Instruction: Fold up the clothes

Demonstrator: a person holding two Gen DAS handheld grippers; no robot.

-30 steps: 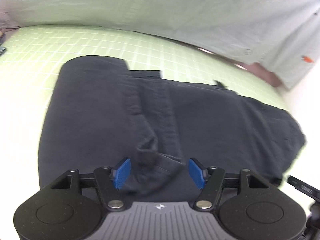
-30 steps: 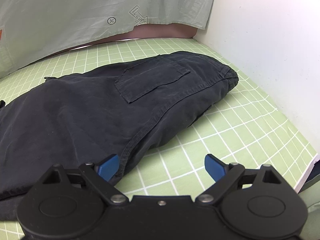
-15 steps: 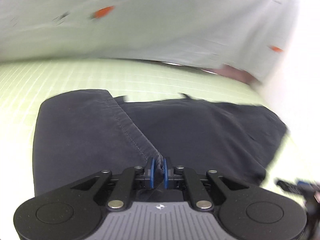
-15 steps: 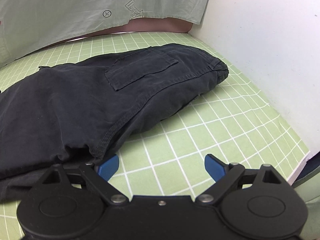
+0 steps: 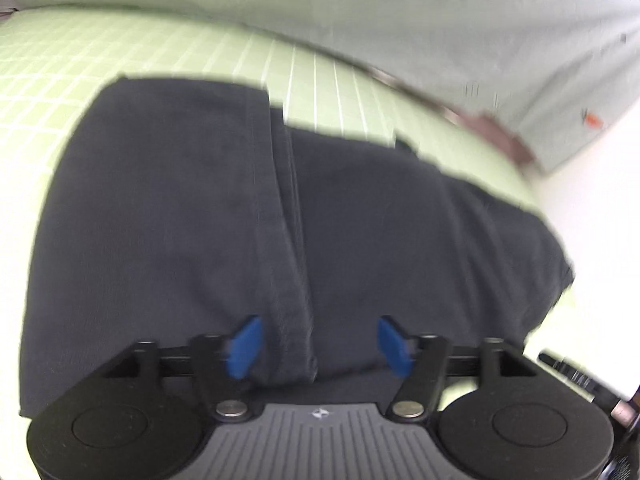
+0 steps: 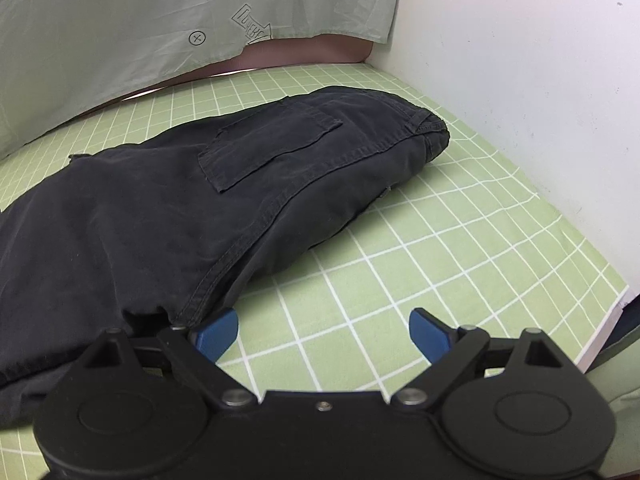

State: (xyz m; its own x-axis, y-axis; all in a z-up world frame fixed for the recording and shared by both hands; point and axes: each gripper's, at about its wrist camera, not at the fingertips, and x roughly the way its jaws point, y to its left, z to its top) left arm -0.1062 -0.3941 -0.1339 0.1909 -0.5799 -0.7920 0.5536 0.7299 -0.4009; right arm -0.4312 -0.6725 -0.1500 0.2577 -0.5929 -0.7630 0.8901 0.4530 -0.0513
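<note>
The dark navy trousers (image 6: 224, 200) lie flat on the green grid mat (image 6: 460, 240), folded over on themselves, and in your right wrist view they run from the lower left up toward the white wall (image 6: 520, 80), with the waistband end (image 6: 434, 132) nearest that wall and a patch pocket (image 6: 272, 148) facing up. A stitched side seam runs down the near edge toward your right gripper (image 6: 322, 334). That gripper sits low over the mat with its blue pads spread wide apart; the left pad (image 6: 216, 334) is just beside the trousers' near edge, under the hem of the fabric, though you cannot tell whether it touches, and the right pad (image 6: 428, 338) is over bare mat. Nothing is held between them. In your left wrist view, which is blurred, the trousers (image 5: 180, 220) fill most of the frame, with a folded edge and seam (image 5: 280, 220) running from the far side down between the fingers of your left gripper (image 5: 320, 346). Its blue pads (image 5: 244, 346) also stand well apart, released, with the cloth ridge lying between them but not pinched. Beyond the trousers the mat (image 5: 120, 52) reaches a pale green curtain (image 6: 120, 20) printed with small symbols and orange carrots, hanging along the far side.
</note>
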